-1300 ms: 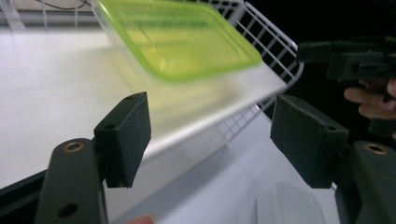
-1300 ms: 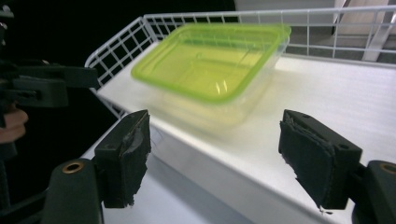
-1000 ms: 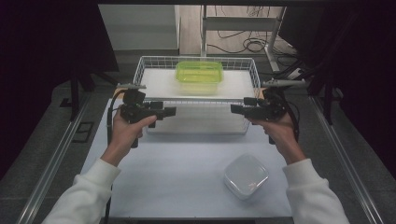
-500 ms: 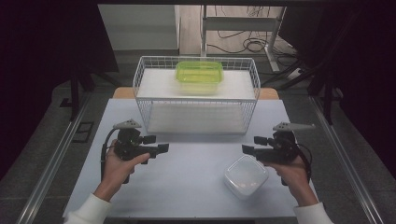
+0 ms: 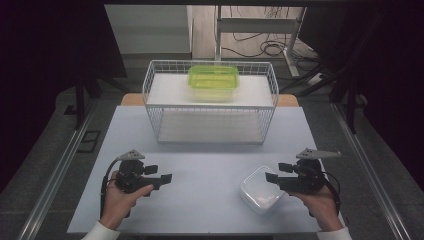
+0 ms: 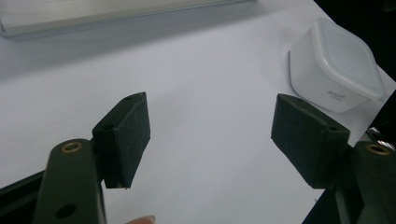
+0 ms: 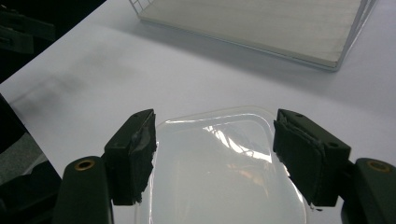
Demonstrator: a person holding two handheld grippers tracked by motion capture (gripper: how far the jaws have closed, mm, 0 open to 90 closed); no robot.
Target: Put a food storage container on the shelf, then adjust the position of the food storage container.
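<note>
A white, square, lidded container (image 5: 261,190) sits on the table's near right; it also appears at the upper right of the left gripper view (image 6: 338,70). My right gripper (image 5: 270,177) hovers at its right edge, pointing left. In the right gripper view the container (image 7: 219,186) lies between and just below the jaws of my right gripper (image 7: 215,149). They have just been closing a little, but the pads stand off its sides, so it is open. My left gripper (image 5: 167,177) is at the near left, open over bare table with nothing between its jaws (image 6: 212,135).
A white wire basket (image 5: 210,107) stands at the back middle of the pale table (image 5: 200,165), with a green lidded container (image 5: 213,80) on its upper shelf. Its front corner shows in the right gripper view (image 7: 345,51). Dark floor and rails flank the table.
Both hands have come down and back from beside the wire basket to the table's near edge. The right gripper now sits at the white container, jaws slightly narrower.
</note>
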